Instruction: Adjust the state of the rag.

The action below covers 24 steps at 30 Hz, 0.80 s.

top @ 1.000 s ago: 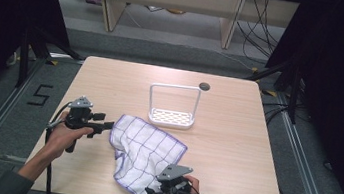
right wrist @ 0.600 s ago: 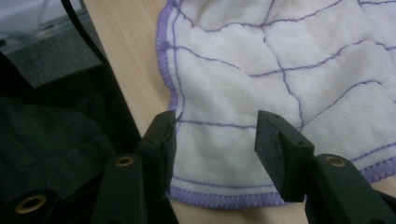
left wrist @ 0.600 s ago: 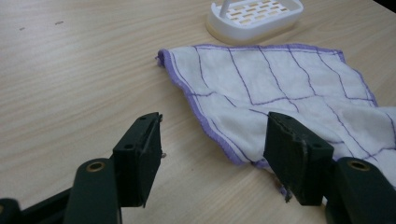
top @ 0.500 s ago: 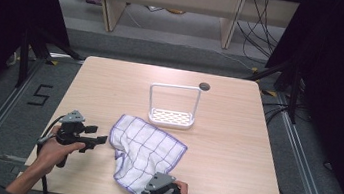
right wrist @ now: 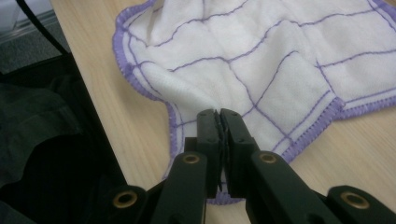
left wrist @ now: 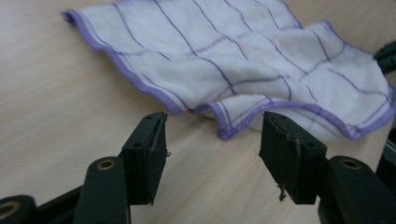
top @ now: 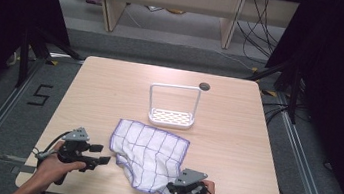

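At the near edge of the table (top: 111,84), right gripper (right wrist: 219,116) pinches the cloth (right wrist: 261,60) to anchor it; left gripper (left wrist: 212,140), jaws spread, lines up on the folded hem.

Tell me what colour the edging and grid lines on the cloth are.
Purple, on a white cloth; the stitched hem shows best in the right gripper view.

The left black two-jaw hand gripper (top: 103,154) has flat rectangular pads, brass-coloured rivets, a grey three-cornered top plate and a black cable. The right black two-jaw hand gripper (top: 171,189) looks the same. Both forearms are bare.
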Motion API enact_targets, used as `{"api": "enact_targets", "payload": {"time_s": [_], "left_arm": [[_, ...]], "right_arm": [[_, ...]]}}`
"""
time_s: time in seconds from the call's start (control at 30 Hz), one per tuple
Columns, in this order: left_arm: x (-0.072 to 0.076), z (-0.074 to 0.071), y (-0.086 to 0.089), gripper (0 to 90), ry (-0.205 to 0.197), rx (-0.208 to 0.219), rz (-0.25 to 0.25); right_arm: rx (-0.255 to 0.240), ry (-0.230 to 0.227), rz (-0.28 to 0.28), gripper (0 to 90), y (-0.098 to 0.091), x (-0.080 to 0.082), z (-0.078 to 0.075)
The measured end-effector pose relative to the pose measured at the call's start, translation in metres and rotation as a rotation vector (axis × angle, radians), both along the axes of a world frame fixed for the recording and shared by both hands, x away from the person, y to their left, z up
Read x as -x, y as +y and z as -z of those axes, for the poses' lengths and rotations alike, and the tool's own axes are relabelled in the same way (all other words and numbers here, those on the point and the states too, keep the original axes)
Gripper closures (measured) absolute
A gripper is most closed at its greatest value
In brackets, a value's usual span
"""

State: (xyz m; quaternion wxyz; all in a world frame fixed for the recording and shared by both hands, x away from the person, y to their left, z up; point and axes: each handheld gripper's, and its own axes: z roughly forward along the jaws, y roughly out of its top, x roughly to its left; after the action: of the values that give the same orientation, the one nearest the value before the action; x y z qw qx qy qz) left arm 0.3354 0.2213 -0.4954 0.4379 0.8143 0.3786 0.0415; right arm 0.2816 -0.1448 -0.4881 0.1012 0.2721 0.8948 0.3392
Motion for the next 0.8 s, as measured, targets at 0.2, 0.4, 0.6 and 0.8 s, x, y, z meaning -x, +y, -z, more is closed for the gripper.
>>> {"api": "enact_targets", "payload": {"time_s": [0.2, 0.4, 0.6, 0.8], "left_arm": [[0.005, 0.004, -0.021, 46.2, -0.013, 0.001, 0.026], [-0.004, 0.011, -0.032, 50.7, -0.029, -0.071, 0.054], [-0.011, 0.016, -0.044, 53.9, -0.072, -0.152, 0.100], [-0.016, 0.014, -0.051, 82.6, -0.130, -0.201, 0.160]], "right_arm": [[-0.003, 0.015, 0.003, 87.0, 0.000, 0.000, -0.001], [-0.008, 0.006, -0.007, 86.6, -0.002, -0.002, -0.001], [-0.017, 0.015, 0.000, 86.5, -0.001, -0.003, 0.002], [-0.011, 0.018, -0.007, 86.6, -0.002, -0.004, 0.002]]}}
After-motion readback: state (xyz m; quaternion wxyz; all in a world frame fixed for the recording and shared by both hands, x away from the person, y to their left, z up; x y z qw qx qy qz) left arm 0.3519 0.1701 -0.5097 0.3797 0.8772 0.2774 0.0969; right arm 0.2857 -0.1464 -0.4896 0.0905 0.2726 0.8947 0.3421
